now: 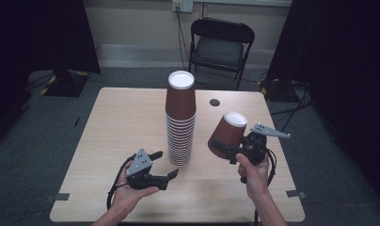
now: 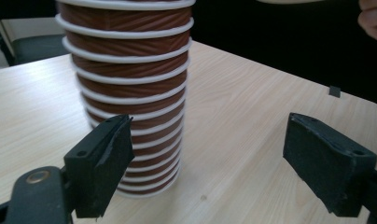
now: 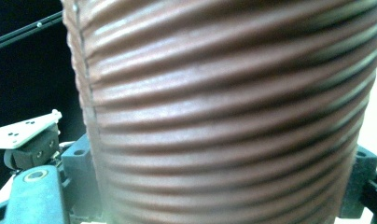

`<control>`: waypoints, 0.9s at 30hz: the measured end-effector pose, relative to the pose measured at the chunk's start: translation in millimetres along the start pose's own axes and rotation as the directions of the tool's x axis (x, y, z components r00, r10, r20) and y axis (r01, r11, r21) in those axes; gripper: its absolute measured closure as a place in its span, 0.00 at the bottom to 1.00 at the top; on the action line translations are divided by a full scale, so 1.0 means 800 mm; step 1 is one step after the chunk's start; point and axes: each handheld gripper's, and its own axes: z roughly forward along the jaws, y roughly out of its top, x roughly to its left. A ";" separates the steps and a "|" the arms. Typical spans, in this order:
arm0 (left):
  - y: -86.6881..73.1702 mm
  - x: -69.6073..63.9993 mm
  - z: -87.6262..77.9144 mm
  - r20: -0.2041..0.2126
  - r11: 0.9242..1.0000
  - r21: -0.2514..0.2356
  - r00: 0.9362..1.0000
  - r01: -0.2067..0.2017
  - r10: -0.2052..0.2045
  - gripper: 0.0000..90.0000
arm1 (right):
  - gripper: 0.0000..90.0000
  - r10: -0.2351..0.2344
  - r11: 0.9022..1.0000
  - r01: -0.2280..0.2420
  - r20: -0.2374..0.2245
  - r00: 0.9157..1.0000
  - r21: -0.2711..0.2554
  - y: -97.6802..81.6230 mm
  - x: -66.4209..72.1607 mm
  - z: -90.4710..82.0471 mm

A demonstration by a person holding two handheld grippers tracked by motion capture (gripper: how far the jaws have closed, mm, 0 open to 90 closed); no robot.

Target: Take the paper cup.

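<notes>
right gripper gripping tilted cup, beside stack

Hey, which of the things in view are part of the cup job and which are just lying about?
In the job: cup stack; single cup clamped in the right gripper; open left gripper.
Just about: folding chair; wall socket; table's round hole.

Stack of brown ribbed cups, upside down on wooden table. Left gripper jaws wide apart, nothing between them; stack stands just behind the left-hand jaw.
</notes>
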 end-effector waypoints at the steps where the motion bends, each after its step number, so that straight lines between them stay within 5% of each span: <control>1: 0.000 -0.002 0.003 0.013 1.000 -0.011 1.000 0.001 -0.001 0.17 | 0.16 0.006 1.000 -0.006 -0.003 1.000 0.006 -0.004 0.000 0.001; 8: 0.008 -0.017 0.014 0.050 0.999 -0.047 0.999 0.002 0.000 0.17 | 0.16 0.057 0.997 -0.055 -0.029 0.998 0.049 -0.031 0.000 0.010; 14: 0.012 -0.022 0.025 0.106 0.996 -0.037 0.992 0.075 -0.071 0.21 | 0.16 0.110 0.992 -0.106 -0.060 0.992 0.068 -0.045 0.006 0.013; 20: 0.019 -0.028 0.031 0.109 0.999 -0.045 0.994 0.005 0.000 0.31 | 0.16 0.170 0.984 -0.163 -0.114 0.979 0.066 -0.050 0.017 0.014; 27: 0.025 -0.038 0.040 0.114 0.993 -0.117 0.993 -0.006 0.019 0.47 | 0.16 0.222 0.975 -0.215 -0.162 0.962 0.061 -0.054 0.026 0.022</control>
